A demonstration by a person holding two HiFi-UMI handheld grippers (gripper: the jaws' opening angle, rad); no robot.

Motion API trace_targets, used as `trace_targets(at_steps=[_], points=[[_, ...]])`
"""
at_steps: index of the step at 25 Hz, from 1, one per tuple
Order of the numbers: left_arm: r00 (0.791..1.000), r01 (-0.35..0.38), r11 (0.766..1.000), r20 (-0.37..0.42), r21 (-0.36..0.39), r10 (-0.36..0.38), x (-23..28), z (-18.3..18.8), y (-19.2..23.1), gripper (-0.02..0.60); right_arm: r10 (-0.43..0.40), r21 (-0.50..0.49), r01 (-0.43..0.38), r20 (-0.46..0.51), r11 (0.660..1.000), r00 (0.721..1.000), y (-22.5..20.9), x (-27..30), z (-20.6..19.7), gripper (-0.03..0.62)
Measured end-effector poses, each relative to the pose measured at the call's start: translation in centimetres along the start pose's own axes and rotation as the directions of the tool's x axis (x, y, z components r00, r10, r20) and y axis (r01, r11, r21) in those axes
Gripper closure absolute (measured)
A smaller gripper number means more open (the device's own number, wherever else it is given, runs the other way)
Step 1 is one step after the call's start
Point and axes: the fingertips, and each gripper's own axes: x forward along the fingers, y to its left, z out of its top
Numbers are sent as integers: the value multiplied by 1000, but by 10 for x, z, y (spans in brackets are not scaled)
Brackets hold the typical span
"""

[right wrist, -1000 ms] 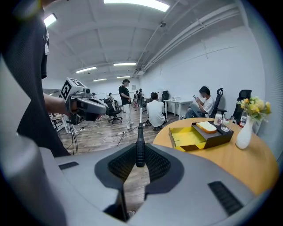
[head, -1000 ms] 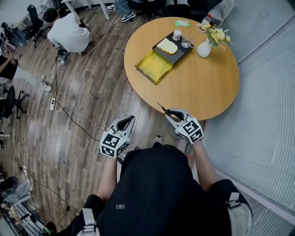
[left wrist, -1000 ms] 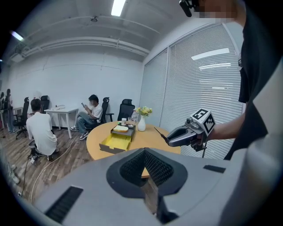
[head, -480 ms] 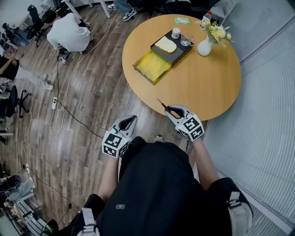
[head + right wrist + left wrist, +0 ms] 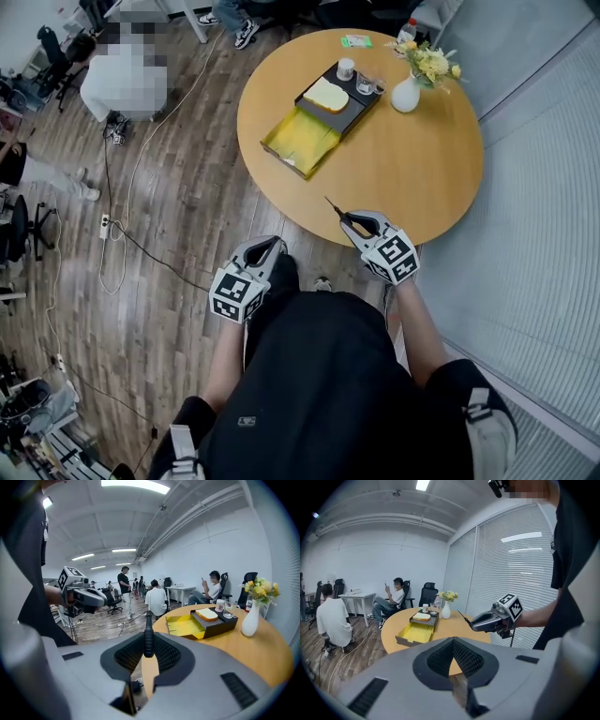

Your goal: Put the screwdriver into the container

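At the near edge of a round tabletop, the right gripper has its fingers clamped on a black screwdriver, well short of the yellow container at the far left. The left gripper, fingers together, holds nothing.

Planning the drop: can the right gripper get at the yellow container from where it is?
Probably not yet. The right gripper, shut on the screwdriver, hangs at the near edge of the table; the yellow container lies farther across. Nothing stands between them.
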Motion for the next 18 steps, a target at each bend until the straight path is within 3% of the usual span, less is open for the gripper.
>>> trace_targets(at_steps=[18], points=[[989,150,988,-5,47,-150,57,57,119,577,-162,50,164,-34,985,986,-58,63,48,536]])
